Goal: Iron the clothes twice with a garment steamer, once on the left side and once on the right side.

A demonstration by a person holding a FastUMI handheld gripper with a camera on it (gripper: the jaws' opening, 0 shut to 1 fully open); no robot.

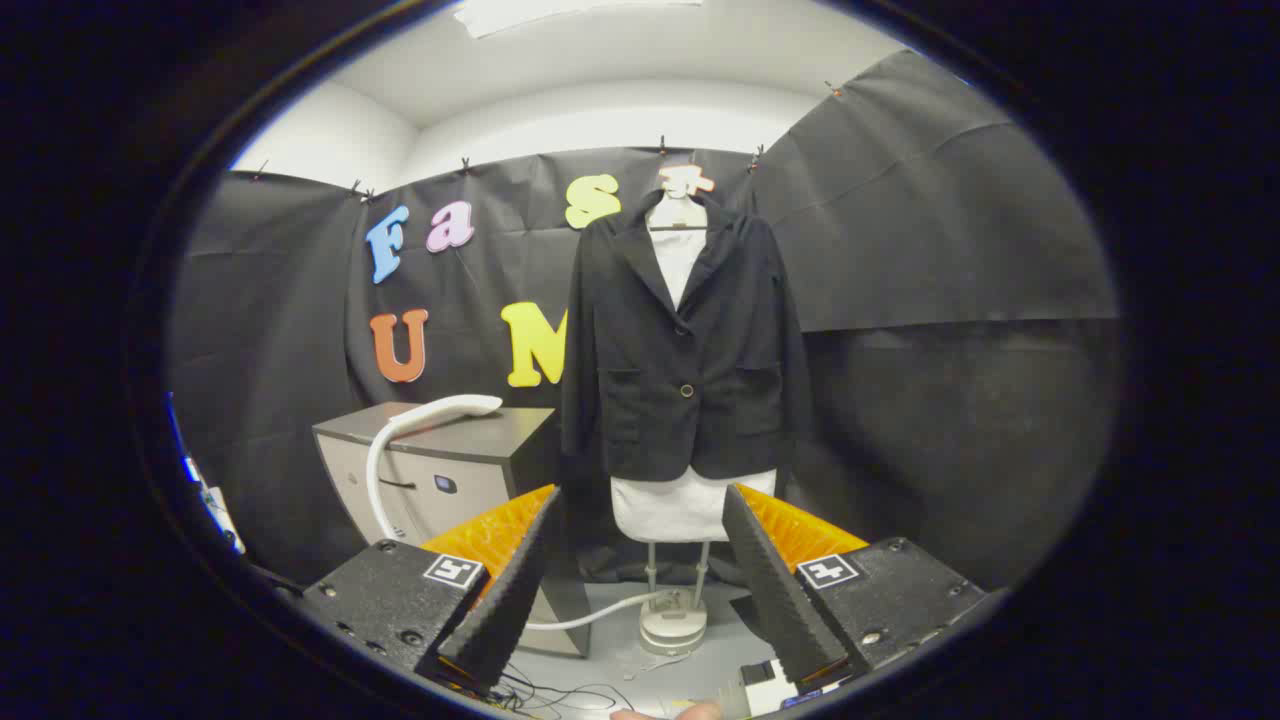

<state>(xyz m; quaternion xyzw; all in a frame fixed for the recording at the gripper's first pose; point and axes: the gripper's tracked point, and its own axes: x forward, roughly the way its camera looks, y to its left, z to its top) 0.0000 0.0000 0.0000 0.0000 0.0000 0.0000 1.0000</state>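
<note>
A black jacket point(685, 345) hangs buttoned on a white mannequin torso point(680, 505), which stands on a pole with a round base point(673, 625), well beyond my fingers. The white steamer head point(450, 408) lies on top of a grey cabinet point(440, 470) to the left of the jacket. Its white hose point(378, 480) curves down the cabinet's front and runs along the floor toward the mannequin's base. My gripper point(640, 560) is open, with nothing between its fingers, and points at the mannequin's lower part from a distance.
Loose cables point(560, 695) lie on the grey floor just under the fingers. A small white device point(770, 690) and a fingertip point(690, 712) show at the near floor edge. Black cloth walls close in the booth behind and to the right.
</note>
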